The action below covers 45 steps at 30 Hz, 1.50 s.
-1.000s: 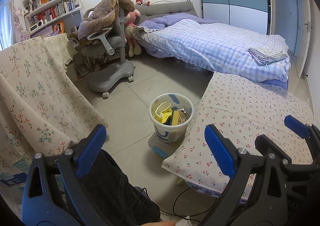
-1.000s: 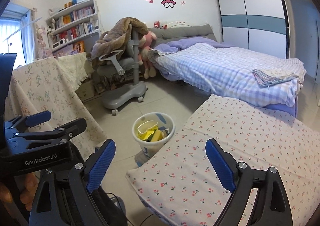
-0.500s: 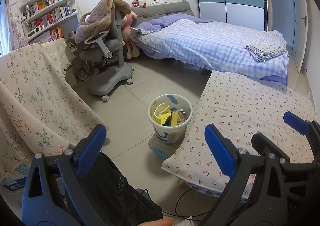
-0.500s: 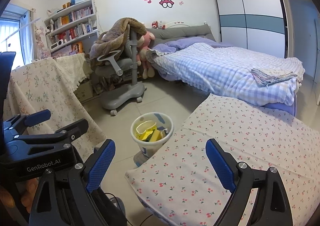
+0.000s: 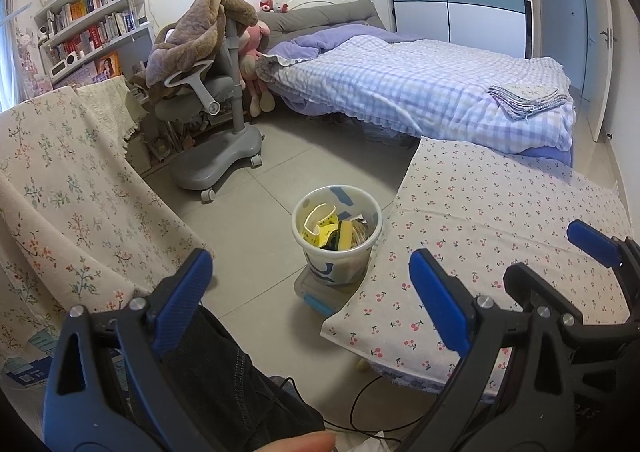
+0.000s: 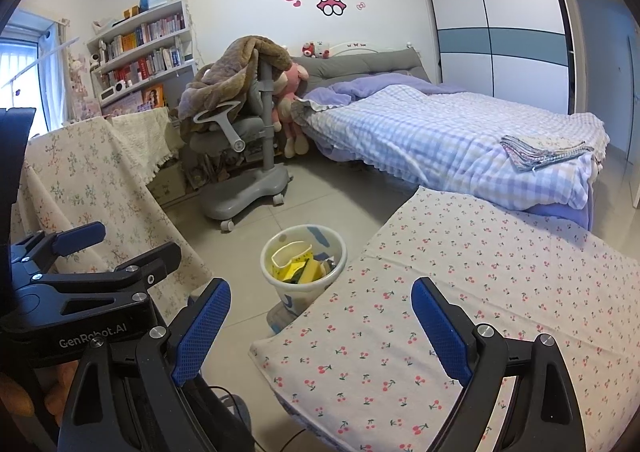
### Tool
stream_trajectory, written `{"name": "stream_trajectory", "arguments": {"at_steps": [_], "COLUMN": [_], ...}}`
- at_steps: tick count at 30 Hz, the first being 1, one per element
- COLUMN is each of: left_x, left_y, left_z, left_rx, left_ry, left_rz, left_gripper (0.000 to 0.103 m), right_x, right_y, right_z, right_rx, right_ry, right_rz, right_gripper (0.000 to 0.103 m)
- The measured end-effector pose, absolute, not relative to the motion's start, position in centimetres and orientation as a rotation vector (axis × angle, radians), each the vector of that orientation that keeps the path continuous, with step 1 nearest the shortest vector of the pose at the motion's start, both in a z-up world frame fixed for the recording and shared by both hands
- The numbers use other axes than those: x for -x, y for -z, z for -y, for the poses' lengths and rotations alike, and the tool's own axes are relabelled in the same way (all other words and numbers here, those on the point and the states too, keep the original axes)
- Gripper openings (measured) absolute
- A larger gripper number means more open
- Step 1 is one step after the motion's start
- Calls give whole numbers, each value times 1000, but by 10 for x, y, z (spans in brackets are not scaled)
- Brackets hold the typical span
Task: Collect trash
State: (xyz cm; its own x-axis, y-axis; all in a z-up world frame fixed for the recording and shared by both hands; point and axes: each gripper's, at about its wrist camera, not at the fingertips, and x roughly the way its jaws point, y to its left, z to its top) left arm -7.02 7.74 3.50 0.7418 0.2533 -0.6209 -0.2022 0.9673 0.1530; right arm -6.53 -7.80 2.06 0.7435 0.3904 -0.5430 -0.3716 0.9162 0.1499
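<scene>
Trash [image 5: 334, 232] is noted inside a white bucket [image 5: 316, 248] standing on the tiled floor [image 5: 260, 187], just beside the near corner of a low table covered with a cherry-print cloth [image 5: 500, 219]. Yellow wrappers, a yellow sponge-like piece and some darker scraps can be made out; the rest is too small to tell. The bucket is seen upright, its long axis vertical and its mouth pointing straight up, resting on a flat grey object with a blue edge [image 5: 320, 292]. This placement is judged deliberate: an open mouth close to the table edge allows items to be dropped in from above with a short reach.

Left gripper [image 5: 308, 284] is held with its jaws spread wide and nothing between them. Right gripper [image 6: 320, 312] is likewise spread and empty, above the cherry-print cloth. Both are kept level and pointed forward toward the bucket, apart from it; this is read as a resting or scanning posture, not a reach.

No loose trash can be seen on the cloth or the nearby floor, so the collecting is judged largely done. A dark trouser leg [image 5: 224, 384] and a black cable [image 5: 360, 408] are noted at the lower edge of the left view.
</scene>
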Motion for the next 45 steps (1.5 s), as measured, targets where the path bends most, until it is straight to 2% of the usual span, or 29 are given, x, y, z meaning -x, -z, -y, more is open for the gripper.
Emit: {"name": "stream_trajectory", "arguments": {"at_steps": [45], "left_x": [60], "left_y": [-28], "left_z": [-80], "left_rx": [-60], "left_ry": [-184], "left_rz": [-723], "left_gripper": [99], "right_x": [65], "right_y": [-18], "right_z": [72], "right_rx": [-40], "right_ry": [-381], "right_rz": [-608], "right_gripper": [93]}}
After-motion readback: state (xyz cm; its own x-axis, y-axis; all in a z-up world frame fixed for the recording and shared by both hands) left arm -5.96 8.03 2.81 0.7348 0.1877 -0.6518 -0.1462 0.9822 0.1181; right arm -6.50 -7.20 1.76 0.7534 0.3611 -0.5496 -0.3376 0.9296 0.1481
